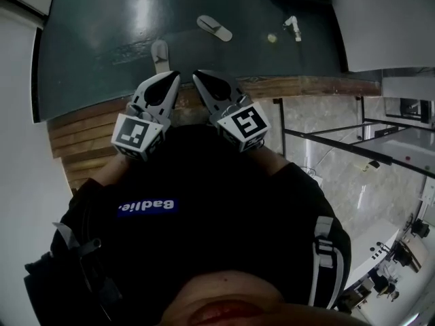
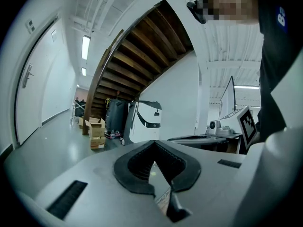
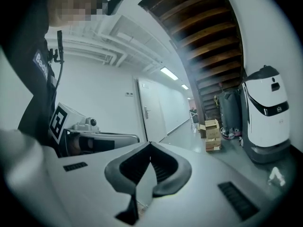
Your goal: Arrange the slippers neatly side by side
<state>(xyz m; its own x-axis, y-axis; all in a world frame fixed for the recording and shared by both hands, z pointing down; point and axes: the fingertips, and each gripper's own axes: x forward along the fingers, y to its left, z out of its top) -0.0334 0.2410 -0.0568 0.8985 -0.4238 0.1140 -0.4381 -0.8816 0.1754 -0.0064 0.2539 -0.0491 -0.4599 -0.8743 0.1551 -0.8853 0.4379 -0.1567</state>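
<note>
Plainly nothing had been picked up yet: the left gripper (image 1: 170, 80) and the right gripper (image 1: 202, 79) were both held close against the person's chest, each with its jaws pressed together at the tips and nothing between them. Both gripper views looked out along a corridor rather than down, so neither showed the slippers at all. On the dark floor (image 1: 102, 39) beyond the wooden boards (image 1: 81, 131), the near slipper (image 1: 160, 53) lay just past the board edge, while the far slipper (image 1: 214, 27) lay well apart from it and turned at a different angle. The chief risk seemed to be reaching down with the jaws not yet parted, which would only nudge a slipper across the smooth floor instead of taking it. Both slippers looked thin and flat, so a pinch on the sole's edge could slide off or flip it over. Moving the far one carelessly might also knock the small white object (image 1: 293, 27) or the pale round bit (image 1: 272, 38) lying near it. Setting the pair down at unmatched angles would leave them together but not neat.
</note>
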